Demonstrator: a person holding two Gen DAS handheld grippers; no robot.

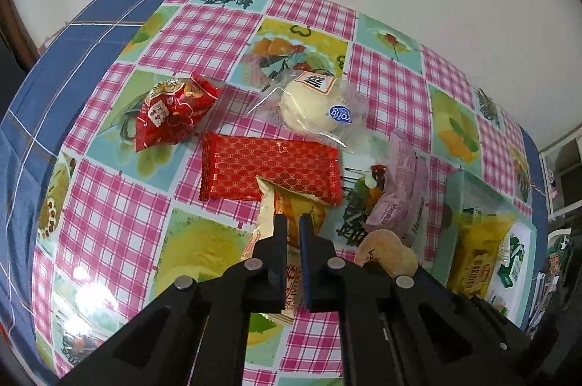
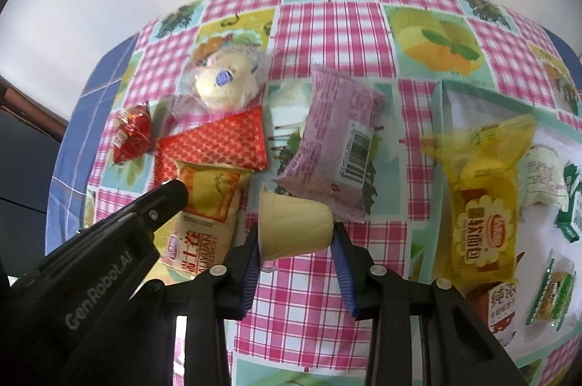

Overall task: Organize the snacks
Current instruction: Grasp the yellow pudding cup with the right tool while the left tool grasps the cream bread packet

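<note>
My left gripper is shut on a cream and orange snack packet, also in the right wrist view, lying on the table. My right gripper is shut on a small beige jelly cup, held just above the cloth; the cup also shows in the left wrist view. A red flat packet, a red foil pouch, a white bun in clear wrap and a pink packet lie on the table.
A pale green box at the right holds a yellow cake packet, a green packet and several other small snacks. The checked tablecloth ends at a white wall behind. A blue cloth lies left.
</note>
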